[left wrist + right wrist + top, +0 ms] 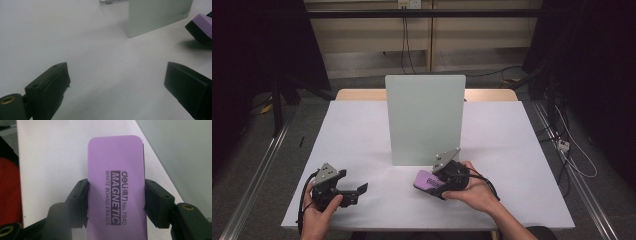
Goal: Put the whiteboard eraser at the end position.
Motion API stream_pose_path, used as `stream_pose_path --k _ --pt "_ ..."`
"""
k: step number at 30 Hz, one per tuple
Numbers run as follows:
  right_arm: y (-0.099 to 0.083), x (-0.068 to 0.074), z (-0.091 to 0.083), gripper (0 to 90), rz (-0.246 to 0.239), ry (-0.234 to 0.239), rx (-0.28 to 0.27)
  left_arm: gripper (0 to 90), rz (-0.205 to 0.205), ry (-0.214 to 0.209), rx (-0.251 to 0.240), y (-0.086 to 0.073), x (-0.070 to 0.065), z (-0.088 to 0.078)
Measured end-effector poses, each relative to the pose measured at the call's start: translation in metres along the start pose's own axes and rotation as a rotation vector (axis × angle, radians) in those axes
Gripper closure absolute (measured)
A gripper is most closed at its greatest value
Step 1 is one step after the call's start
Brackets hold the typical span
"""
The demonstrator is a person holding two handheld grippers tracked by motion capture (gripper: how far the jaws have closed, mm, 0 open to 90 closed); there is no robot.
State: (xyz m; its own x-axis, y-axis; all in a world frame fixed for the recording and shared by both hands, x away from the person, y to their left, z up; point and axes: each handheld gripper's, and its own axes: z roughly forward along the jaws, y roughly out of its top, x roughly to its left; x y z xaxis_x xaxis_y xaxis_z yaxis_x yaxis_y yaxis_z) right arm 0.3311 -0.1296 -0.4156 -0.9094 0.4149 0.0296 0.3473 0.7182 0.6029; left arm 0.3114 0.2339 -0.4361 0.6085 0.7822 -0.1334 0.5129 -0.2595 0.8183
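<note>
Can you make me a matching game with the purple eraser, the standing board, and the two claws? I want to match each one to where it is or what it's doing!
Things:
1. purple eraser
2. upright board
3. left claw
4. right claw

Places or states:
A. open, with nothing between its jaws
B. stands in the middle of the white table
C. squeezed between two black jaws
D. shut on the eraser

Pairs: 1-C, 2-B, 3-A, 4-D

High view: above the near edge, facing forward and down over the table point(362, 130).
Left gripper view: low, near tabletop.
Right gripper view: close on the whiteboard eraser point(116, 182).
Shared: upright white board point(424, 120).
</note>
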Motion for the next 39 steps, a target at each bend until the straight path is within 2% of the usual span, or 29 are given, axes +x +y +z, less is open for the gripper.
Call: stream_pose_path --k 3,6,15,25,33,39 --pt "0.002 0.000 0.005 41.5 -0.009 -0.010 0.020 6.0 0.000 -0.004 0.003 0.000 0.000 0.001" --pt "0.002 -0.002 0.009 41.5 -0.001 -0.011 0.024 6.0 0.001 -0.004 0.004 0.000 -0.001 0.001" --pt "0.004 -0.002 0.017 41.5 -0.019 -0.016 0.039 6.0 0.002 -0.009 -0.002 0.000 -0.001 0.001" --pt "0.003 -0.004 0.019 41.5 -0.026 -0.001 0.030 6.0 0.007 -0.011 -0.001 0.000 -0.001 0.001" --pt "0.000 -0.008 0.020 41.4 -0.004 0.022 0.011 6.0 0.002 -0.010 0.001 0.000 -0.001 0.000" --pt "-0.001 -0.008 0.020 41.3 0.014 0.017 0.008 6.0 -0.002 -0.006 0.002 0.001 -0.001 0.002"
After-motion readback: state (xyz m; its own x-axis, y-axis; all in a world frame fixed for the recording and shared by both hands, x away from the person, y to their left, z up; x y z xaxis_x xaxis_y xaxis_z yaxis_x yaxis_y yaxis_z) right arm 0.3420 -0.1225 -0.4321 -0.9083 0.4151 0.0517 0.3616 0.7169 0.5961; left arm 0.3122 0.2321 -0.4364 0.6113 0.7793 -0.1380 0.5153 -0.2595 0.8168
